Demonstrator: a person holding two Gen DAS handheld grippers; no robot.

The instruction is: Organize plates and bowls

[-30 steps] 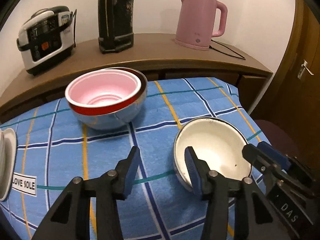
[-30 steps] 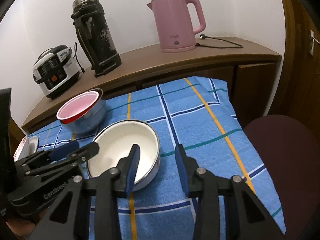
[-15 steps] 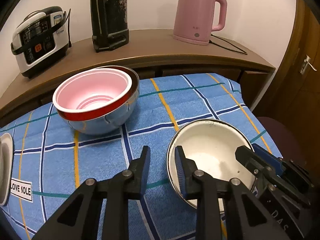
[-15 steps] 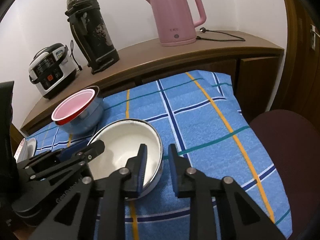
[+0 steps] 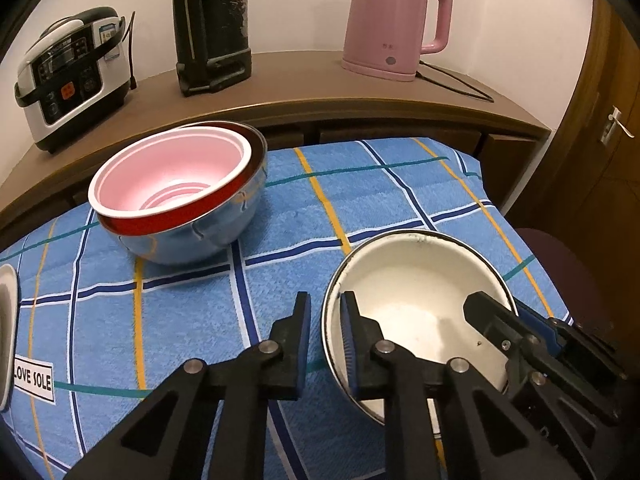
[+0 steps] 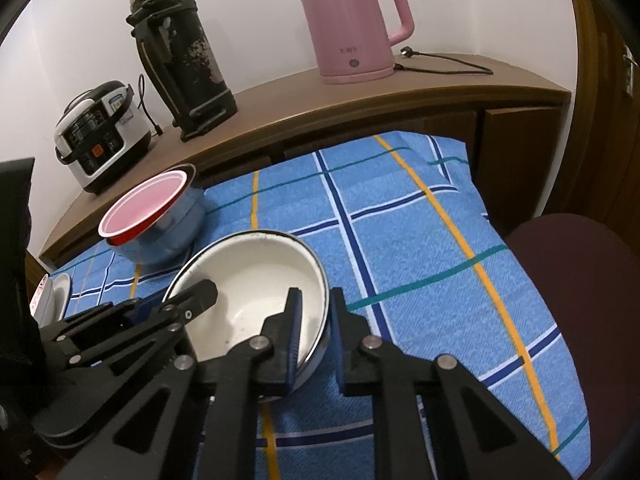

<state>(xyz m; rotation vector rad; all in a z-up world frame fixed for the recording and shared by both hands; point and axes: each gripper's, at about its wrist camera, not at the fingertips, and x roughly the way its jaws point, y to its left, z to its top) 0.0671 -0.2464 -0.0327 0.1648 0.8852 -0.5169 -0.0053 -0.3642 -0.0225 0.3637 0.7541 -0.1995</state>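
A white enamel bowl [image 5: 420,304] [image 6: 256,276] sits on the blue checked cloth [image 5: 180,320]. My left gripper [image 5: 325,312] straddles its near-left rim with its jaws closing. One finger is inside the bowl, and a thin gap shows at the outer one. My right gripper [image 6: 316,308] straddles the bowl's right rim, its jaws closing tight on it. Each gripper appears in the other's view, the right gripper [image 5: 500,308] and the left gripper [image 6: 172,298]. Farther back, a pink bowl [image 5: 172,176] [image 6: 140,208] nests in a red one inside a steel bowl [image 5: 192,240].
A white plate [image 5: 6,320] lies at the cloth's left edge. On the wooden counter behind stand a rice cooker [image 5: 68,76], a black flask [image 5: 212,24] and a pink kettle [image 5: 392,24]. A dark red chair [image 6: 580,300] is beside the table on the right.
Both pairs of jaws have narrowed from wide apart to close around the white bowl's rim, one on each side. The bowls have not shifted.
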